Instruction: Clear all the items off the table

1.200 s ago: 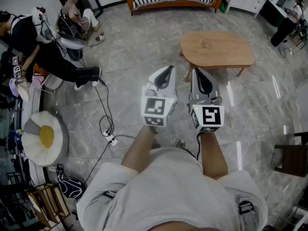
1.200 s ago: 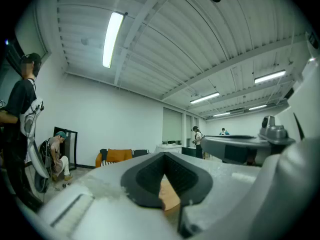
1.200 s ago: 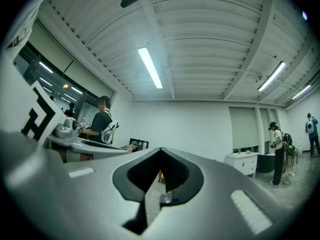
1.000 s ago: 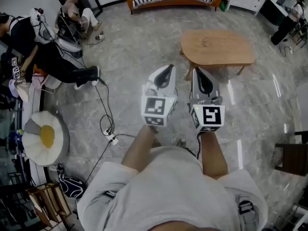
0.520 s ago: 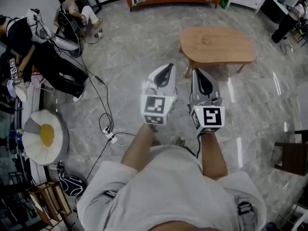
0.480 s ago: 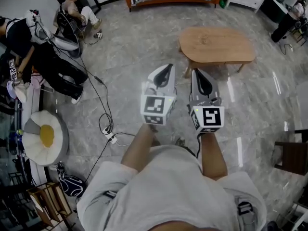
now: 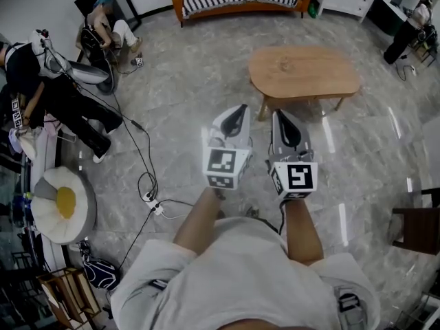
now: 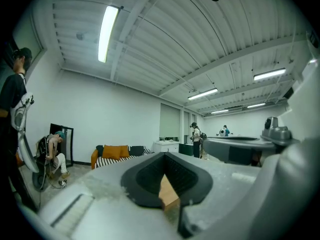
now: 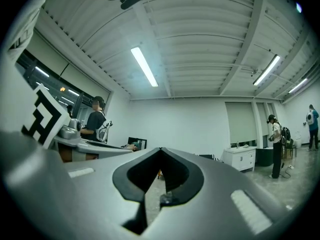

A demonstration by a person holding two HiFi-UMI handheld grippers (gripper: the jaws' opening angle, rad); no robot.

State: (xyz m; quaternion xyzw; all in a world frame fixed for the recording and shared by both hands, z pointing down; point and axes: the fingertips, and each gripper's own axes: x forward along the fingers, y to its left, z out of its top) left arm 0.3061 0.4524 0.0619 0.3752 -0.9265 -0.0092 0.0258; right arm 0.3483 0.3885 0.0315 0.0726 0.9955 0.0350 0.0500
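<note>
**Both hand-held grippers empty before a bare counter: table-clearing apparently complete.**

Over the last second the left hand-held gripper (image 7: 239,110) and right hand-held gripper (image 7: 281,115) have dropped slightly in the head view. The counter (image 7: 302,71) has slid a little to the left. Each gripper's jaws remain pressed together with nothing between them. No item shows on the counter top, so nothing appears left to remove, and the person stands well apart from it. The counter is a rounded oblong of pale, matte wood with faint grain, on splayed legs. It stands on a glossy grey marbled floor (image 7: 192,81). The gripper shells are smooth grey plastic, tapering to dark ribbed pads, and each carries a cube with black-and-white markers (image 7: 221,168).
</note>
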